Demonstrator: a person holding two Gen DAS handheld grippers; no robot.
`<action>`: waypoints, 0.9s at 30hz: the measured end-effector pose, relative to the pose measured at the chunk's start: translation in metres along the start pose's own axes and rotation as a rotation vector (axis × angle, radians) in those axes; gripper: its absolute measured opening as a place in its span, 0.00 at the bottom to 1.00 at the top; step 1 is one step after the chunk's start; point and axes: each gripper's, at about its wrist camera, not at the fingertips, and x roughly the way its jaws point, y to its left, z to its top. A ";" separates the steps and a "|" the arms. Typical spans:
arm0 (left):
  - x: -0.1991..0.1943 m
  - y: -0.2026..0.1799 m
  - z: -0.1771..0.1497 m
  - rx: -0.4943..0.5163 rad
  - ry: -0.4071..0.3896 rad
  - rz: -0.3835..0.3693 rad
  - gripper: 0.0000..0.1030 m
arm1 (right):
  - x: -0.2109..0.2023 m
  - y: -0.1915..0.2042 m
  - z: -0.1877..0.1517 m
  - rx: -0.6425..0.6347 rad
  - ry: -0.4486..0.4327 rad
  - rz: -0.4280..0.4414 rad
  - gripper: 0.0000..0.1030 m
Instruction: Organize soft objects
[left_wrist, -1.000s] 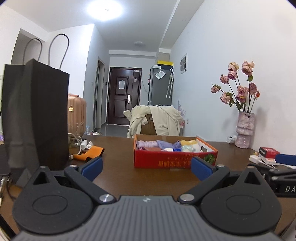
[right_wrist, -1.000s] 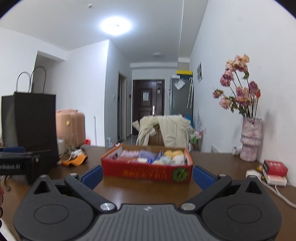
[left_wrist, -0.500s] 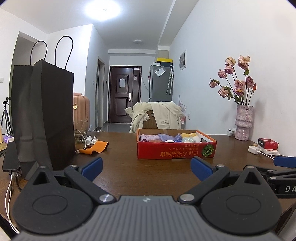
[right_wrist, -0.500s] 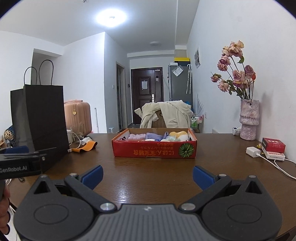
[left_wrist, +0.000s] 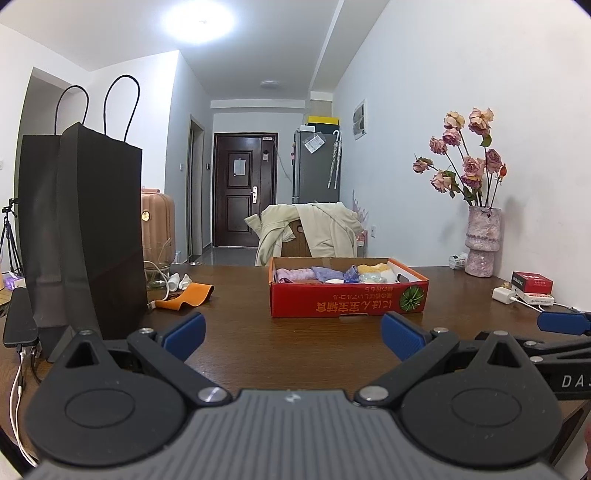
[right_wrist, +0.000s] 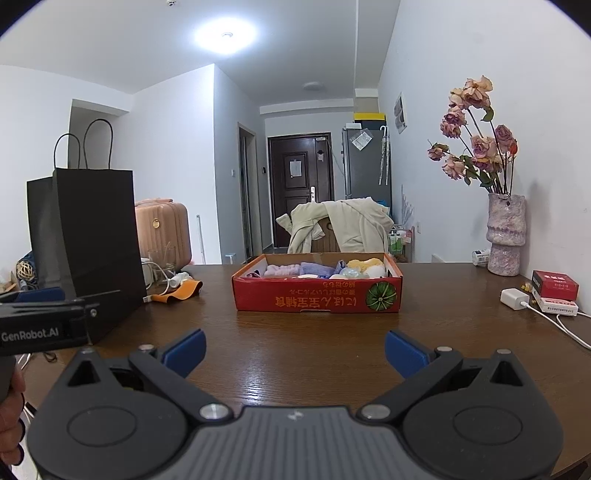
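A red cardboard box (left_wrist: 349, 301) (right_wrist: 317, 295) stands on the brown table, holding several soft items: a pink cloth (left_wrist: 291, 274), a purple cloth (right_wrist: 316, 268), a yellow plush (right_wrist: 364, 264) and pale bits. An orange soft strip (left_wrist: 186, 296) (right_wrist: 179, 293) lies on the table left of the box. My left gripper (left_wrist: 291, 332) is open and empty, well short of the box. My right gripper (right_wrist: 293, 345) is open and empty, also short of the box.
A tall black paper bag (left_wrist: 85, 229) (right_wrist: 88, 236) stands at the left. A vase of dried roses (right_wrist: 504, 236), a red packet (right_wrist: 554, 284) and a white charger (right_wrist: 514, 298) sit at the right. A chair with a cream jacket (left_wrist: 312, 229) stands behind the table.
Both grippers have pulled back from the box and risen a little; the box looks smaller and more table shows. Both stay open.
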 end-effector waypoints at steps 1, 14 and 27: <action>0.000 0.000 0.000 0.001 -0.001 -0.001 1.00 | 0.000 0.000 0.000 0.000 -0.002 -0.001 1.00; -0.001 0.000 0.000 0.005 -0.005 0.001 1.00 | -0.001 -0.002 0.001 0.007 -0.006 -0.011 1.00; -0.001 -0.001 -0.001 0.006 -0.005 0.000 1.00 | 0.000 -0.004 0.000 0.009 -0.009 -0.020 1.00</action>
